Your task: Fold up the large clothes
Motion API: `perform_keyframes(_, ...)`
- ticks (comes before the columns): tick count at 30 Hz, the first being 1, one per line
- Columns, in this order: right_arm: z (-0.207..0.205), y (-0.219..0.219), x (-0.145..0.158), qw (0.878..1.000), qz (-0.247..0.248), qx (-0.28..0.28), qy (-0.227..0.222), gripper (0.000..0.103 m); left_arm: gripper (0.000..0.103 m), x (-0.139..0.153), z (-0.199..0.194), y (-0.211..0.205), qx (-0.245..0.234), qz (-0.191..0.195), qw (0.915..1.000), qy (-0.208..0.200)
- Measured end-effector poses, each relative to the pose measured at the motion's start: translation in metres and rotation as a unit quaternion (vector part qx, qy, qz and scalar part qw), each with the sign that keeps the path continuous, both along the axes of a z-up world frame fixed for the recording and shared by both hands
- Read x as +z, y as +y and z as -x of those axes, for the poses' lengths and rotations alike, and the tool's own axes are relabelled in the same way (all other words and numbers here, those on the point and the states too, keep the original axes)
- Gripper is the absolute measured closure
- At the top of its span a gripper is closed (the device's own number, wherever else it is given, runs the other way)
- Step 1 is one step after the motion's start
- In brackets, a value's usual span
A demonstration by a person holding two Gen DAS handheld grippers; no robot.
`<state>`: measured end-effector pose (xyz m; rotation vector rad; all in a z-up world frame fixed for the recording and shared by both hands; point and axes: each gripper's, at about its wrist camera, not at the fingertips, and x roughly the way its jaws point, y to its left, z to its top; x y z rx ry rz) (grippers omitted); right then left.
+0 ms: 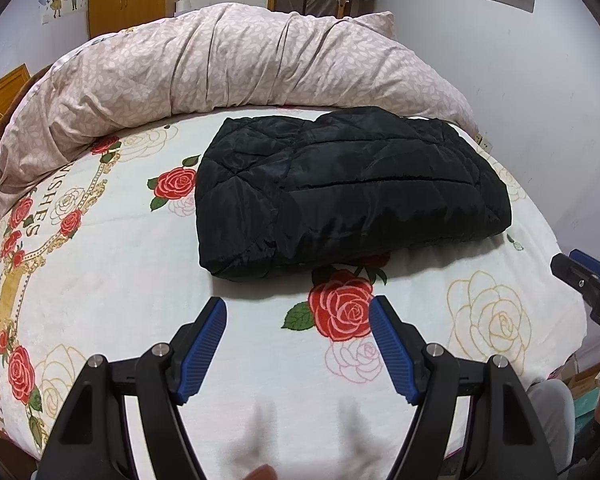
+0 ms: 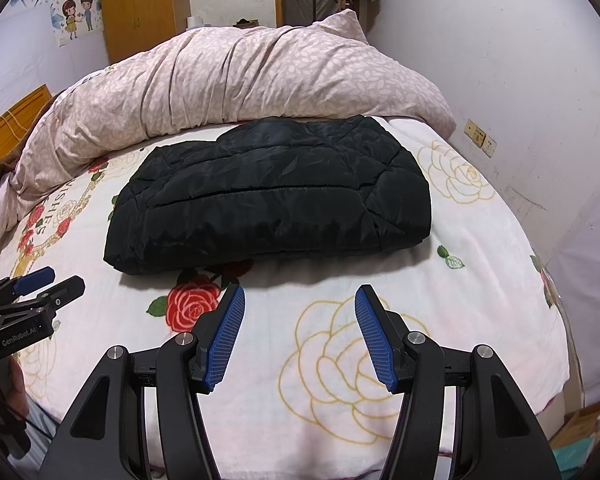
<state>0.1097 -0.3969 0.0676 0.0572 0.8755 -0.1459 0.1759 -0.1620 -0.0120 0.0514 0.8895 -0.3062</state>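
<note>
A black quilted jacket (image 1: pixel 348 188) lies folded into a compact rectangle on the rose-print bed sheet (image 1: pixel 100 280); it also shows in the right wrist view (image 2: pixel 272 196). My left gripper (image 1: pixel 298 304) is open and empty, held above the sheet just in front of the jacket's near edge. My right gripper (image 2: pixel 300 292) is open and empty, also in front of the jacket. Each gripper shows at the edge of the other's view: the right one (image 1: pixel 580 276), the left one (image 2: pixel 48 280).
A rolled pink leaf-print duvet (image 1: pixel 228 68) lies across the bed behind the jacket. A white wall with sockets (image 2: pixel 480 136) runs along the right side. A wooden wardrobe (image 2: pixel 140 8) and a door stand at the back. Boxes sit on the floor at the lower right (image 2: pixel 576 440).
</note>
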Motion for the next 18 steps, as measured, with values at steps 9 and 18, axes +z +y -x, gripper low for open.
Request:
perform_keyframes(9, 0.0013, -0.0016, -0.0064, 1.000, 0.000, -0.001, 0.002, 0.045, 0.028, -0.0034, 0.0009, -0.0061, -0.002, -0.006, 1.0000, 0.003)
perform_keyframes(18, -0.0001, -0.0027, -0.0058, 1.000, 0.000, 0.000, 0.002, 0.045, 0.028, -0.0050, -0.0010, -0.0069, -0.001, 0.000, 1.0000, 0.007)
